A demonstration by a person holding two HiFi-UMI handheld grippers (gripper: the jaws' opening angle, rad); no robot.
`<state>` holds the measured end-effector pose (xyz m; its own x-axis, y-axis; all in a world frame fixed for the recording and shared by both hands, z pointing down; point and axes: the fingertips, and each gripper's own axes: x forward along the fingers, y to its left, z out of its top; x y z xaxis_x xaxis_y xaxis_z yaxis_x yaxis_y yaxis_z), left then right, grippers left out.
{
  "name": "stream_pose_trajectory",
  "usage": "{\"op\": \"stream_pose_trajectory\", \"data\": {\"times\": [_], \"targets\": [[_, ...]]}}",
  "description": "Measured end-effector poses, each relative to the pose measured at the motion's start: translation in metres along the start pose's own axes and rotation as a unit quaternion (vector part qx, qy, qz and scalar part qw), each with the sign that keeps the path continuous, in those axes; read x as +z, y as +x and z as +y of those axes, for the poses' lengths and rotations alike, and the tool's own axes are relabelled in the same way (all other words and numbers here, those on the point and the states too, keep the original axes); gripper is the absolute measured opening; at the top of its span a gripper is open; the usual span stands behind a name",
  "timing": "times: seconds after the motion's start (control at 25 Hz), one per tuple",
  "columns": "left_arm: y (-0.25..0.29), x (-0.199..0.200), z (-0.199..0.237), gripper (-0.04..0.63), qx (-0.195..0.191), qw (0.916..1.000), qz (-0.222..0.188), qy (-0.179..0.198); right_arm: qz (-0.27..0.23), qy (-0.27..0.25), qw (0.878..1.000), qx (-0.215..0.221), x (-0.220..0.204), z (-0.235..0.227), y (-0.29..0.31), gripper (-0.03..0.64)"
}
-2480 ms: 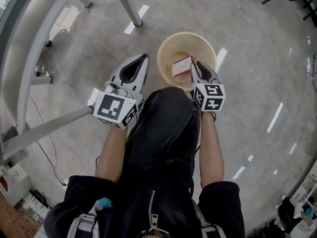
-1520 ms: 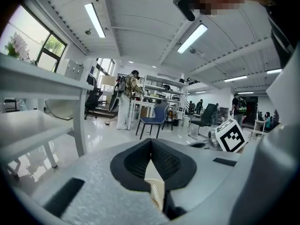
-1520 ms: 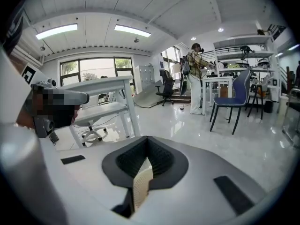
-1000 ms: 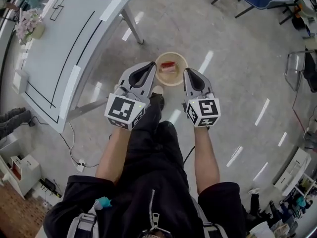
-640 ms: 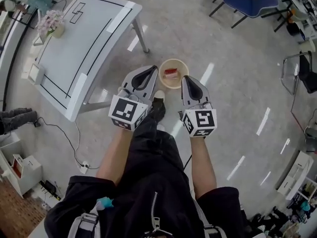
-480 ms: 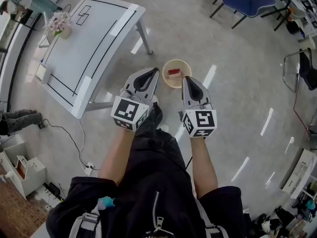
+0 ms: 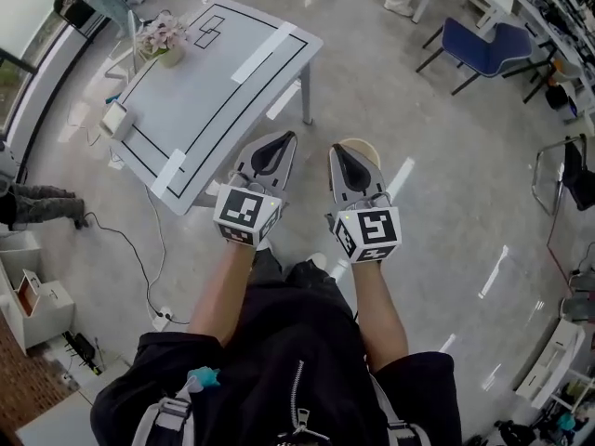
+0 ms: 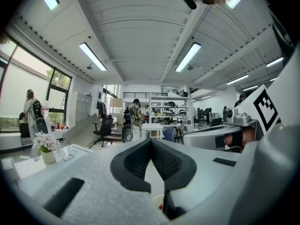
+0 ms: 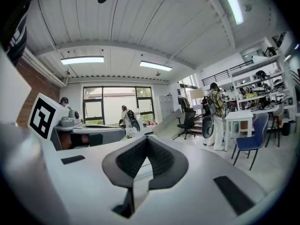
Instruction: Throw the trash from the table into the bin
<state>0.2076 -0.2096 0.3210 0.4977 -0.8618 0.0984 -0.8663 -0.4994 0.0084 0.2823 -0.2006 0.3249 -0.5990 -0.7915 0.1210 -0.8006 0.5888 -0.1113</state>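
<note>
Both grippers are held up side by side in front of the person, pointing nearly level. The left gripper (image 7: 284, 140) (image 8: 151, 141) is shut, with nothing between its ribbed pads. The right gripper (image 7: 337, 150) (image 9: 147, 141) is also shut and holds nothing. On the floor below stands the cream round bin (image 7: 372, 152), mostly hidden behind the right gripper. Its rim (image 8: 156, 201) shows through the gap under the left jaws, with a bit of red inside. The white table (image 7: 214, 91) with black lines stands to the left of both grippers.
On the table stand a flower pot (image 7: 163, 37) (image 8: 44, 146) and a small white box (image 7: 113, 119). A blue chair (image 7: 479, 49) (image 9: 253, 142) is at the far right. A cable (image 7: 153, 249) runs over the floor left of the person. People stand further back (image 9: 216, 116).
Both grippers have risen together, still shut. The bin with the red-and-white box in it has shrunk and slid behind the right gripper. More of the table has come into view.
</note>
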Motion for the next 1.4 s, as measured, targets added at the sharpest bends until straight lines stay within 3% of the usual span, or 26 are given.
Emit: {"op": "stream_pose_trajectory", "data": {"times": [0.36,0.64,1.04,1.4], "targets": [[-0.092,-0.002,0.142,0.006,0.095,0.9955,-0.001,0.002,0.014,-0.016,0.996,0.092,0.005,0.135,0.101,0.009],[-0.155,-0.015,0.212,0.006,0.154,0.9880,-0.005,-0.013,0.034,-0.031,0.989,0.144,-0.009,0.213,0.145,0.009],[-0.196,-0.034,0.251,0.006,0.167,0.9847,-0.011,-0.048,0.048,-0.045,0.985,0.161,-0.022,0.259,0.173,0.009],[-0.205,-0.038,0.260,0.006,0.158,0.9863,-0.009,-0.045,0.048,-0.050,0.986,0.155,-0.026,0.276,0.177,0.009]]}}
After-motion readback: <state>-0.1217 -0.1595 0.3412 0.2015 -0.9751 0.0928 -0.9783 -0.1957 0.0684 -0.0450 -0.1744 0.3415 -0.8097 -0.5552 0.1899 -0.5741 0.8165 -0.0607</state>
